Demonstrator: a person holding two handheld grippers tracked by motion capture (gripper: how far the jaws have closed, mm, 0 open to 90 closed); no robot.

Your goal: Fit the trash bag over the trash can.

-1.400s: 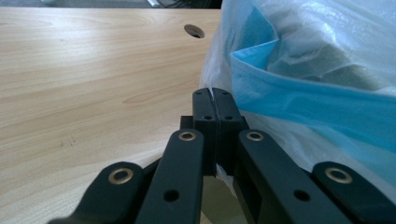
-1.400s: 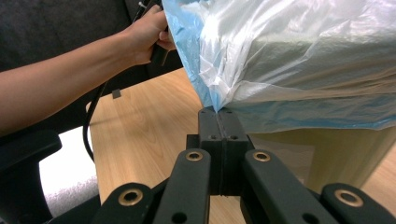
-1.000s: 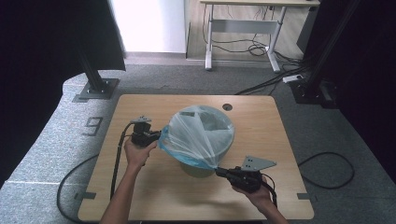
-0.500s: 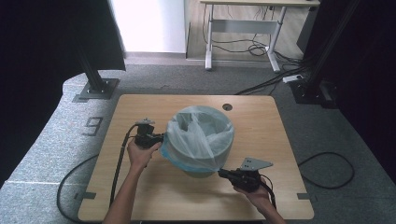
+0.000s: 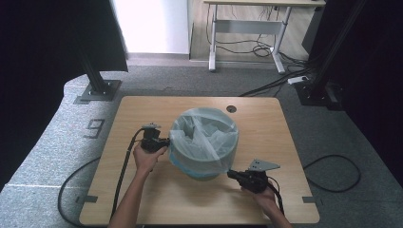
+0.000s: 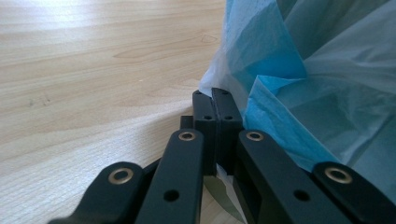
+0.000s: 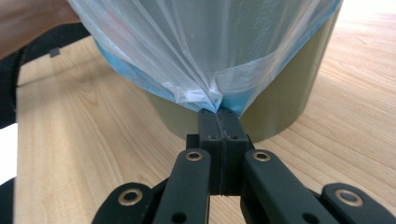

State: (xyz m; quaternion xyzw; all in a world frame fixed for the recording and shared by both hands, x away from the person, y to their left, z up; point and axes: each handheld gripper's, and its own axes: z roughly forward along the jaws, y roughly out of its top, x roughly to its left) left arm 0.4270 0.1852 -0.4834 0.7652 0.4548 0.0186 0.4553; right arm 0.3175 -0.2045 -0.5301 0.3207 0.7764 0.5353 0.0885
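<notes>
The left hand-held gripper (image 5: 165, 141) has its jaws pressed together, pinching the edge of the blue bag (image 5: 204, 137) at the bin's left side; in the left gripper view the film bunches just past the closed fingertips (image 6: 217, 106). The right hand-held gripper (image 5: 231, 175) is likewise clamped on the bag's hem at the bin's (image 5: 202, 172) near right side, the plastic gathered into a pleat at its tips (image 7: 218, 122). The bag is stretched over the olive bin's mouth and hangs partway down its wall. The bin stands upright near the middle of the wooden surface (image 5: 142, 199), between the two hands (image 5: 145, 159).
</notes>
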